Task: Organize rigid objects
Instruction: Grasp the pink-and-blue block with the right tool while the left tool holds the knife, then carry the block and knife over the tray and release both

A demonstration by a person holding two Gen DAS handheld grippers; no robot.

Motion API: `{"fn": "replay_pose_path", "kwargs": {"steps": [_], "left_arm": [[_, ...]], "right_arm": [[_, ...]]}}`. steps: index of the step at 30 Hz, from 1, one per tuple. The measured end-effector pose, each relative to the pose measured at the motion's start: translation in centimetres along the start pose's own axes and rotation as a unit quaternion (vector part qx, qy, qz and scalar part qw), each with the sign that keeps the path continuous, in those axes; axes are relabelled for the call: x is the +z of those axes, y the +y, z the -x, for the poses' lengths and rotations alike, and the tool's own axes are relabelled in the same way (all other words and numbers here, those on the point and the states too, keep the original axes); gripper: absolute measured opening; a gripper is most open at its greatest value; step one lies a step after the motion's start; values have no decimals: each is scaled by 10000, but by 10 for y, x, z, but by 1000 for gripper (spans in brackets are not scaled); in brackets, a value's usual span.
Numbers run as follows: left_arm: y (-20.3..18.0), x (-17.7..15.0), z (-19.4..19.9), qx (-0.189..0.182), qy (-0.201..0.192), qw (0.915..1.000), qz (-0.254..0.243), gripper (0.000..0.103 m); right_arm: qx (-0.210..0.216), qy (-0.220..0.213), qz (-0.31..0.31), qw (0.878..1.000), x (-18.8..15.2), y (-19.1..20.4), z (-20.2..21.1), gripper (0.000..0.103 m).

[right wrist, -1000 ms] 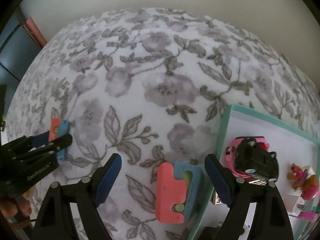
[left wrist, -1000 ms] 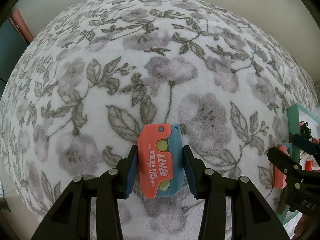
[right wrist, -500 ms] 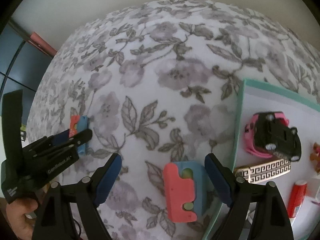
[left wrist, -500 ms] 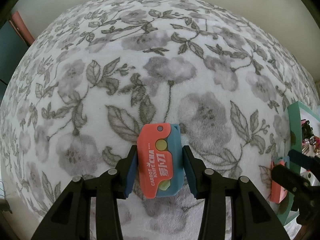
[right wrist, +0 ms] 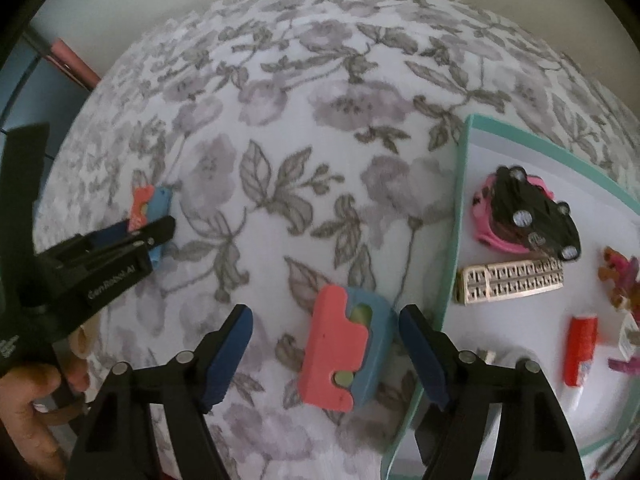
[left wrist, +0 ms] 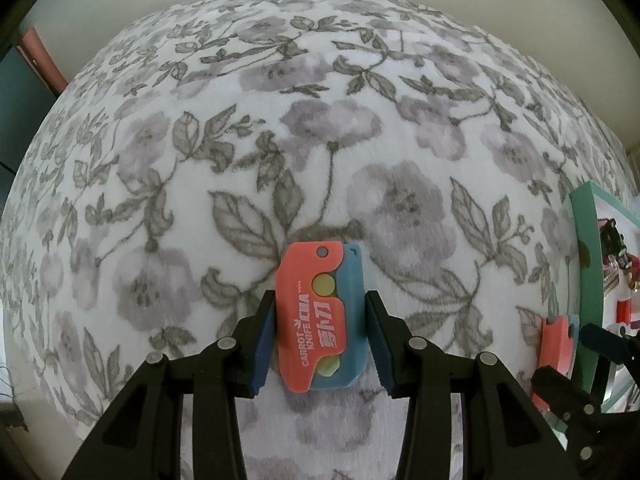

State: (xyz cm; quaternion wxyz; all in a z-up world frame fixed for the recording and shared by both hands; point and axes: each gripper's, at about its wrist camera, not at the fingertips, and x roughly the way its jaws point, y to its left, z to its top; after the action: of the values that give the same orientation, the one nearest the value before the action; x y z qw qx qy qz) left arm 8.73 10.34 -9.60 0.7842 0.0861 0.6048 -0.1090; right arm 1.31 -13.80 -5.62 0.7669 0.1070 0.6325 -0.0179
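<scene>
A coral and blue "carrot knife" toy [left wrist: 320, 316] lies on the floral cloth between the fingers of my left gripper [left wrist: 320, 344]. The blue pads stand close on both sides with small gaps, so the gripper is open around it. A second coral and blue carrot knife [right wrist: 346, 346] lies between the wide-open fingers of my right gripper [right wrist: 324, 356], untouched, beside the left rim of the teal tray [right wrist: 460, 208]. The left gripper and its toy also show in the right wrist view [right wrist: 154, 232]. The second toy [left wrist: 556, 344] shows at the right of the left wrist view.
The teal tray holds a pink and black toy car [right wrist: 524, 216], a patterned beige clip [right wrist: 510, 280], a red tube [right wrist: 582, 350] and small colourful figures [right wrist: 620, 276]. The tray's edge [left wrist: 584, 264] is at the right of the left wrist view. The floral cloth [left wrist: 320, 140] covers the surface.
My right gripper has risen and tilted, so more of the tray's inside shows and the second knife stays between its open fingers. My left gripper and its knife have barely moved.
</scene>
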Motion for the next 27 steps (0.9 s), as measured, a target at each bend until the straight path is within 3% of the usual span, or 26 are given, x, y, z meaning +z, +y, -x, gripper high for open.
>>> {"fn": "replay_pose_path", "kwargs": {"steps": [6, 12, 16, 27], "left_arm": [[-11, -17, 4, 47, 25, 9999, -110, 44], [-22, -31, 9, 106, 45, 9998, -191, 44], [-31, -38, 12, 148, 53, 9996, -236, 44], [-52, -47, 21, 278, 55, 9990, -359, 45]], "right_arm": [[-282, 91, 103, 9995, -14, 8, -6, 71], [-611, 22, 130, 9980, -20, 20, -12, 53], [-423, 184, 89, 9989, -30, 17, -19, 50], [-581, 141, 272, 9978, -37, 27, -20, 47]]}}
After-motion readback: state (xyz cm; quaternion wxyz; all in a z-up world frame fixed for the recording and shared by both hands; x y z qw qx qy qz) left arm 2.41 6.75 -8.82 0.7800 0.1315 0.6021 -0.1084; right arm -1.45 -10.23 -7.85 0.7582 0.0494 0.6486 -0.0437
